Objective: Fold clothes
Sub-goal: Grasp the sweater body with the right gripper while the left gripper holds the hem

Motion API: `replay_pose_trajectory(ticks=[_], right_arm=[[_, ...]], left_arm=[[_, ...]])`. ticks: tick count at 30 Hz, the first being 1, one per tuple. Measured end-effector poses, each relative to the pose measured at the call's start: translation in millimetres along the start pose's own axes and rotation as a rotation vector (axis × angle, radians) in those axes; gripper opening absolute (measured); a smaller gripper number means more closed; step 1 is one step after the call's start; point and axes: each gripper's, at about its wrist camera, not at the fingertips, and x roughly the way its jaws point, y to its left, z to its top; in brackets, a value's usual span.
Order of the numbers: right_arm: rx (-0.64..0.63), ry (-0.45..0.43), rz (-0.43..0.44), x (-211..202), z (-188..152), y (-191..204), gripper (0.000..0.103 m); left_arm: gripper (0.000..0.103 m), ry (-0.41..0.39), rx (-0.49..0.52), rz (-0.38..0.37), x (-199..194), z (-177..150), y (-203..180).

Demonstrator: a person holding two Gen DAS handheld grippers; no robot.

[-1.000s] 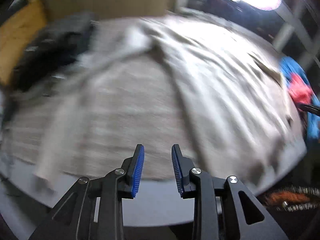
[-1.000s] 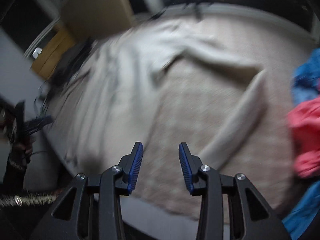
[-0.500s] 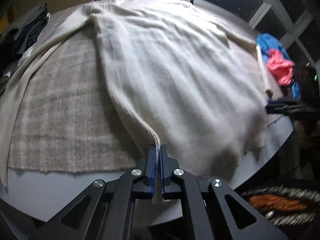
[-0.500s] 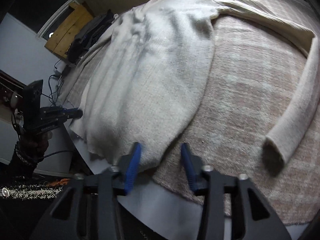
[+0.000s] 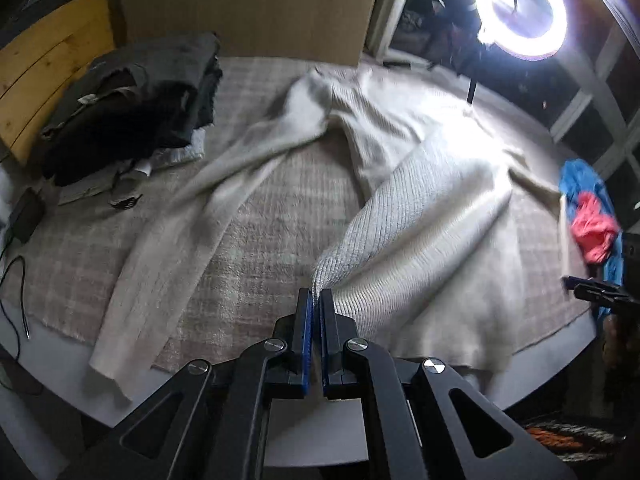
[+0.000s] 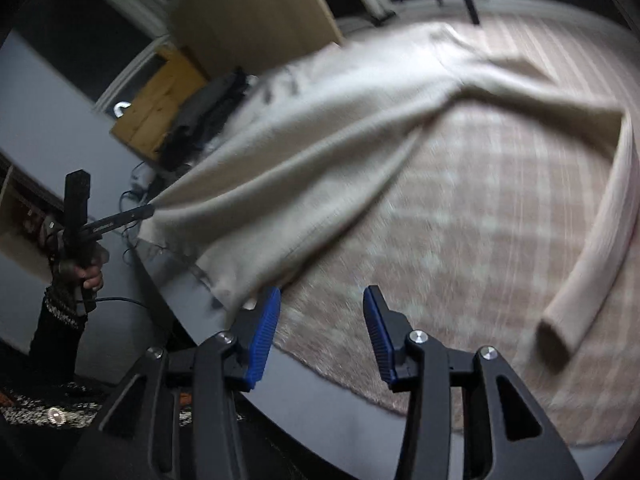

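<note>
Two hand-held grippers are in view. Left gripper (image 5: 316,300): jaws clamped together on the lower hem corner of the sweater (image 5: 432,216), with ribbed knit emerging directly from between the blue pads (image 5: 306,320). Right gripper (image 6: 320,320): jaws spread wide and holding nothing; the left pad (image 6: 264,332) sits just beside the drooping opposite hem corner, but contact cannot be confirmed (the frame is motion-blurred).

Item count: one cream sweater, two sleeves, one plaid blanket (image 5: 260,232), one stack of dark folded clothes (image 5: 132,108), one blue-and-red garment heap (image 5: 588,216), one ring light (image 5: 520,8).

Orientation: the sweater lies on the blanket covering the grey table (image 5: 320,436). Its long axis runs from the hem at the near table edge to the collar at the far side. The pinched corner is raised off the blanket, drawing the body into a taut ridge. In the left wrist view, one sleeve (image 5: 172,248) extends diagonally toward the near left edge, cuff overhanging the blanket. In the right wrist view, the other sleeve (image 6: 592,248) bends back toward the near edge, cuff resting on the blanket.
</note>
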Motion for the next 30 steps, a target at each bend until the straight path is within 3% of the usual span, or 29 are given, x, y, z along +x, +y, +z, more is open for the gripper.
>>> replay_pose_trajectory(ticks=[9,13,15,17,22,24,26,30], right_arm=[[-0.005,0.061,0.089,71.9,-11.8,45.4,0.043],[0.037,0.055,0.096,86.0,-6.0,44.5,0.042],[0.078,0.035,0.104,85.5,-2.4,40.4,0.006],[0.118,0.011,0.112,82.9,1.2,36.4,0.006],[0.154,-0.154,0.154,-21.3,4.2,23.8,0.006],[0.166,-0.207,0.071,-64.6,0.1,3.6,0.006],[0.236,-0.221,-0.020,-84.5,-5.2,-29.1,0.006],[0.336,-0.164,-0.076,-80.0,-9.8,-78.9,0.006]], left_arm=[[0.003,0.018,0.033,0.018,12.7,21.6,20.2],[0.003,0.012,0.071,0.001,11.8,33.2,18.5],[0.003,0.015,0.091,-0.023,10.2,36.1,16.1],[0.003,0.016,0.108,-0.046,4.3,37.0,13.0],[0.006,0.029,0.146,-0.202,-25.5,31.7,-18.8],[0.014,0.036,0.177,-0.261,-29.5,24.4,-37.9],[0.018,0.046,0.208,-0.298,-27.2,14.4,-56.3],[0.018,0.132,0.168,-0.312,7.1,-6.4,-75.1]])
